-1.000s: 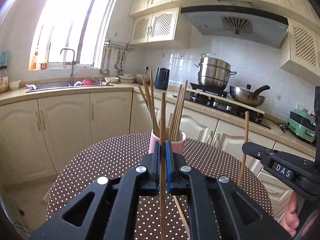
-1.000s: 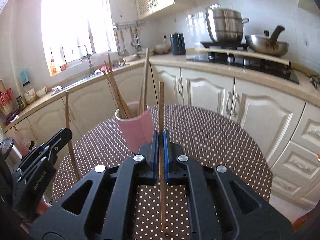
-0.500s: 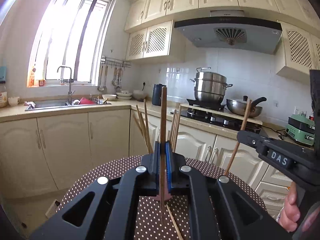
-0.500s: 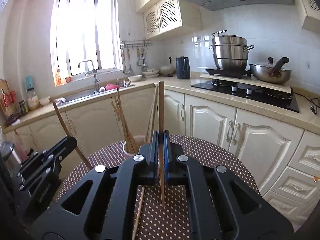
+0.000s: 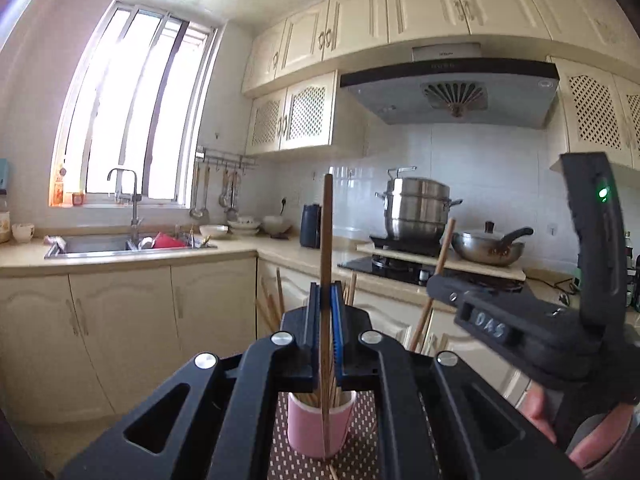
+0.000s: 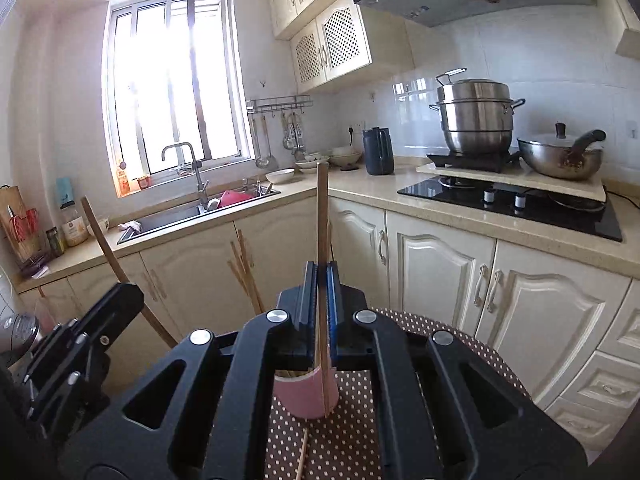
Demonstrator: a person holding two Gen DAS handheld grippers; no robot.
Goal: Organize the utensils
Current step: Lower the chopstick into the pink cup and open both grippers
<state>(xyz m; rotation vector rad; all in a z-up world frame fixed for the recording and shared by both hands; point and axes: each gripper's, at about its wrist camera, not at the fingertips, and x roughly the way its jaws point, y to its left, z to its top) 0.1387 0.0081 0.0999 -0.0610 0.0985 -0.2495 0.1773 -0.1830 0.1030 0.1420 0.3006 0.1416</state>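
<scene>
Left wrist view: my left gripper (image 5: 327, 312) is clenched on a slim, straight wooden chopstick (image 5: 327, 240), held upright between blue ribbed pads. Its lower end hangs in front of the pink cylindrical cup (image 5: 310, 428), which stands on the brown polka-dot table (image 5: 360, 456) and holds more wooden sticks. My right gripper (image 5: 440, 286), matte black, sits to the right, closed on a second chopstick (image 5: 444, 248) that tilts slightly.

Right wrist view: my right gripper (image 6: 321, 300) grasps its chopstick (image 6: 322, 216), flat-sided and near vertical, with the lower tip in front of the smooth pink cup (image 6: 296, 398). One loose chopstick (image 6: 303, 456) lies on the dotted cloth. My left gripper (image 6: 124, 294) appears at left, gripping its tilted stick (image 6: 100, 236).
</scene>
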